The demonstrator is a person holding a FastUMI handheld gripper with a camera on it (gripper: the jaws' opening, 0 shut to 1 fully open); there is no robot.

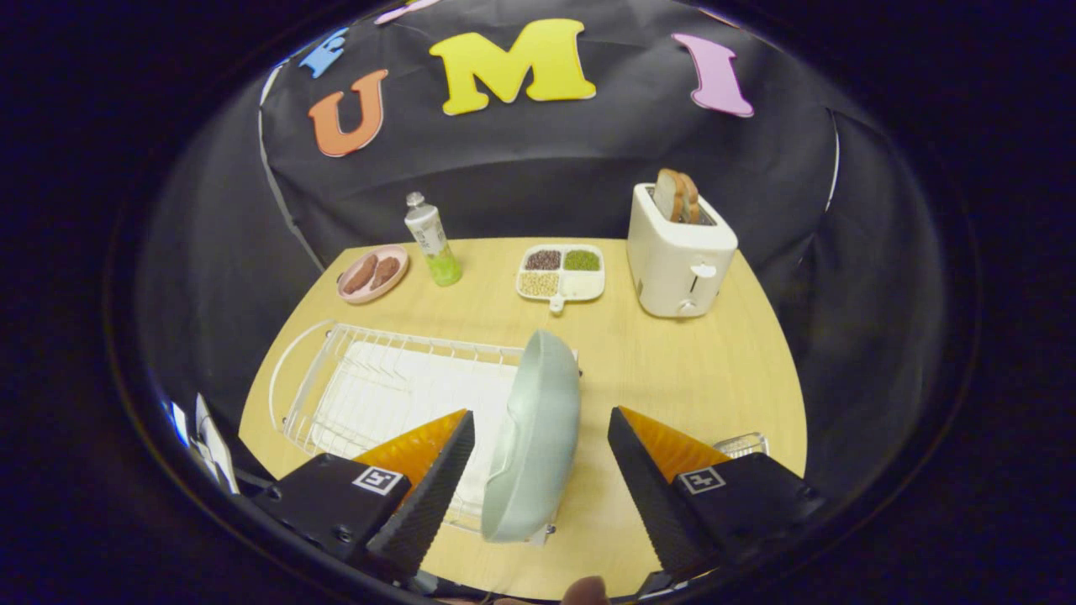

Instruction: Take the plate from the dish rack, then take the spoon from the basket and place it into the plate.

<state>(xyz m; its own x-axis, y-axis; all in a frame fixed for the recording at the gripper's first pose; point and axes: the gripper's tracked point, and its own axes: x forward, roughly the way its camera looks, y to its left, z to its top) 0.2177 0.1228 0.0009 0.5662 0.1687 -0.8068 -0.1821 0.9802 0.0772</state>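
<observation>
A pale green plate (535, 437) stands on edge at the right end of the white wire dish rack (382, 386). My gripper (540, 430) is open, one finger on each side of the plate's rim, neither pressing on it. The left finger (437, 470) hangs over the rack, the right finger (647, 470) over the wooden table (672, 370). A small clear basket corner (741, 443) peeks out just behind the right finger; I cannot make out the spoon.
At the table's far side stand a pink dish with brown food (372, 273), a bottle (431, 239), a divided white tray of beans (561, 272) and a white toaster with bread (679, 252). A fingertip (586, 591) shows below the fingers.
</observation>
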